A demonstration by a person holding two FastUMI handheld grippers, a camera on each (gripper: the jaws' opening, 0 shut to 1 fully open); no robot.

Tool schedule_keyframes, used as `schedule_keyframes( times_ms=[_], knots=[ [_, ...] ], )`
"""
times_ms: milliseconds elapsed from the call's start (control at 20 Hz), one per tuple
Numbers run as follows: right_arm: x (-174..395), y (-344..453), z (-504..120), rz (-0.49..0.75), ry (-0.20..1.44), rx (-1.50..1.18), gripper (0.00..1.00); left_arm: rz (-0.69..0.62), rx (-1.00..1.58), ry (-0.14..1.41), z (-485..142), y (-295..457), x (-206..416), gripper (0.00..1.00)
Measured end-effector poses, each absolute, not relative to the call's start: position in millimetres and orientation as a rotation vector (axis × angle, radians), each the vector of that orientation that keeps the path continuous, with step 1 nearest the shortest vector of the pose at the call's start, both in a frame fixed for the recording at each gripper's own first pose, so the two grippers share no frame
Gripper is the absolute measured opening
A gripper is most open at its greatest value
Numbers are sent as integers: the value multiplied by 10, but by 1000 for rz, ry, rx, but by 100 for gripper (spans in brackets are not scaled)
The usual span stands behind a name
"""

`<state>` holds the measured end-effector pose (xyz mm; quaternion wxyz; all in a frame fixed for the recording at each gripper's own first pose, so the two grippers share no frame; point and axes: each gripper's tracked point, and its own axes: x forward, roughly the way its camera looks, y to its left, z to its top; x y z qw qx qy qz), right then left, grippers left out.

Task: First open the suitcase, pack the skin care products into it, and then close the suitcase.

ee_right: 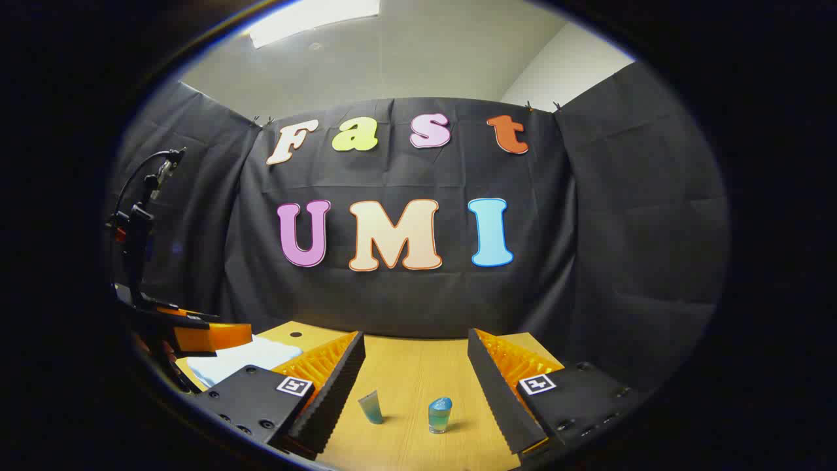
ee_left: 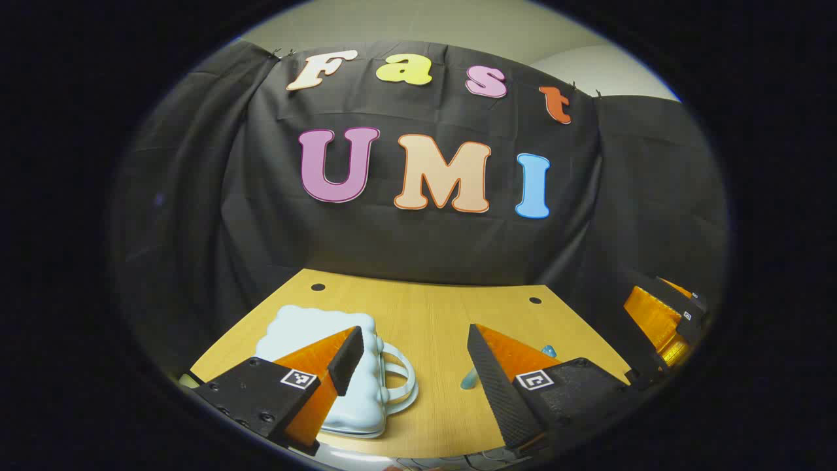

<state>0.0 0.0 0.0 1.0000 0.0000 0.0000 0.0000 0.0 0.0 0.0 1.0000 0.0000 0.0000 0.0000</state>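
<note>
While nothing had been touched yet as far as I could judge, the setup was pretty clear. The suitcase (ee_left: 327,373), a little pale blue cloud-shaped one with a handle facing right, lay flat and closed on the table (ee_left: 431,320), toward its left side. In the left gripper view, the left gripper (ee_left: 415,360) hung above the near edge with its fingers spread wide and nothing between them; its left finger overlapped the case in the picture, but I couldn't tell if it was actually touching.

The right gripper (ee_right: 415,376) was also wide apart and empty. Between its fingers, farther out on the wood, stood two skin care items: a small tube (ee_right: 371,407) leaning a bit, and a stubby bottle (ee_right: 440,415) just beside it, apart from each other. From the left gripper view the right gripper showed off at the far right edge, and a bit of one blue item peeked out behind the left gripper's right finger.

So I'd call this the very start, step one: opening the case. My guess is the next move needs the left gripper to get down to the lid's edge or the handle side and lift, maybe with the right one steadying the base. A light case could easily slide instead of opening.
</note>
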Motion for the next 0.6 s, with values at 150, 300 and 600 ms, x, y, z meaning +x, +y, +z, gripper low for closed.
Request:
schedule_keyframes(
  times_ms=[150, 300, 600],
  knots=[
    [8, -35, -3, 1, -1, 16, 98, 6, -3, 13, -31, -29, 18, 94],
    [20, -65, -51, 6, 10, 32, 98, 23, 2, 20, -38, 3, 35, 94],
    [115, -158, -177, 12, 37, 33, 98, 52, -22, 63, -139, 83, 166, 94]
  ],
)
